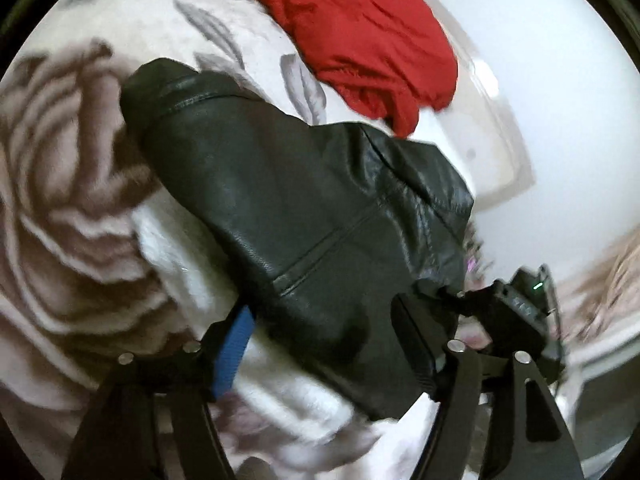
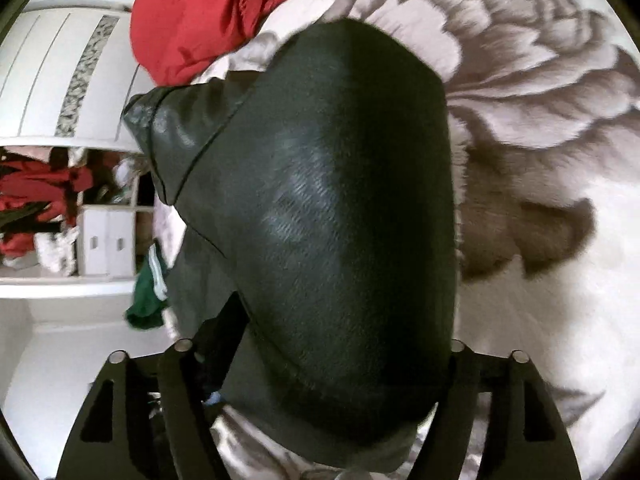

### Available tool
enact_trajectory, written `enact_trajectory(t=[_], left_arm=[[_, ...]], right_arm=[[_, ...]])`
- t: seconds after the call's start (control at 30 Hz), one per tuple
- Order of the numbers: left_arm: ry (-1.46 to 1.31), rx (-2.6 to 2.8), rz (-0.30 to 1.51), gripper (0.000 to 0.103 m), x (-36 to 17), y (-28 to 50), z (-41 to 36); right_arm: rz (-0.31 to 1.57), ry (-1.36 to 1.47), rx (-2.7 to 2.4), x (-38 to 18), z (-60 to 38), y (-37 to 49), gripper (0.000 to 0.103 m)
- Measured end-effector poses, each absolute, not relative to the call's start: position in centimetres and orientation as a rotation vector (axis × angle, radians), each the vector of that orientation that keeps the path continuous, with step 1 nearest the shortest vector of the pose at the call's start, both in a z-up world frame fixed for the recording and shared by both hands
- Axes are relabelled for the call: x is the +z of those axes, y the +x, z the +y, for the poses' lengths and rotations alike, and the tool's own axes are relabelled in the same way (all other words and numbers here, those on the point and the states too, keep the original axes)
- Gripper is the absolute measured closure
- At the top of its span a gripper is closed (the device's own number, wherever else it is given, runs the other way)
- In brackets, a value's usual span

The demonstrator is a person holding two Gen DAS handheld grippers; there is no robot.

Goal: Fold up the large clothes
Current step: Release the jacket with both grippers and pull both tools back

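A black leather jacket (image 1: 304, 208) lies bunched on a bed cover (image 1: 72, 208) printed with a large flower. My left gripper (image 1: 324, 344) stands open over its near end. The blue pad (image 1: 234, 352) is beside the jacket's edge and the other finger (image 1: 416, 344) is on the far side. In the right wrist view the jacket (image 2: 340, 200) fills the middle, one sleeve (image 2: 168, 132) pointing left. My right gripper (image 2: 332, 356) is open with the jacket's folded bulk between its spread fingers, which do not visibly clamp it. A black gripper body (image 1: 516, 308) with a green light shows at the jacket's right end.
A red garment (image 1: 360, 40) lies on the bed beyond the jacket. A green garment (image 2: 150, 292) hangs at the bed's left edge. White shelves and drawers (image 2: 100, 240) with red and white clothes stand to the left, under a white cabinet (image 2: 60, 80).
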State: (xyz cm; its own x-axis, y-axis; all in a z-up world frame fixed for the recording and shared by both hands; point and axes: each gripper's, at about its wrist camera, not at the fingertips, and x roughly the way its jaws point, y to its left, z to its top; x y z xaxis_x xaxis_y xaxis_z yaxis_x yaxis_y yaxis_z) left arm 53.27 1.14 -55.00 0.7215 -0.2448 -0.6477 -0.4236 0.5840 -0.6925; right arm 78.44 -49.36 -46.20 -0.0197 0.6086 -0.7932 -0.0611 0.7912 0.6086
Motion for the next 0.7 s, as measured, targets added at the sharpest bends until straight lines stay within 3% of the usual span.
enact_trajectory(t=[0.03,0.1,0.43,0.7], left_arm=[[-0.913,0.132,0.801,0.015,-54.1,53.2,1.4],[-0.834,0.148,0.804,0.008,-52.3,52.9,1.9],[-0.374,0.198,0.925,0.007,-44.4,52.1,3.4],[-0.149,0.158,0.903,0.007,-36.3,46.4,2.2]], right_arm=[[1.487,0.425,0.520,-45.4,-49.2,77.8,0.023],[1.422,0.294,0.422,-43.1,-48.5,76.3,0.020],[1.186,-0.088,-0.012,-34.1,-45.4,64.7,0.015],[1.109,-0.060,-0.161,-25.6,-44.1,54.0,0.015]])
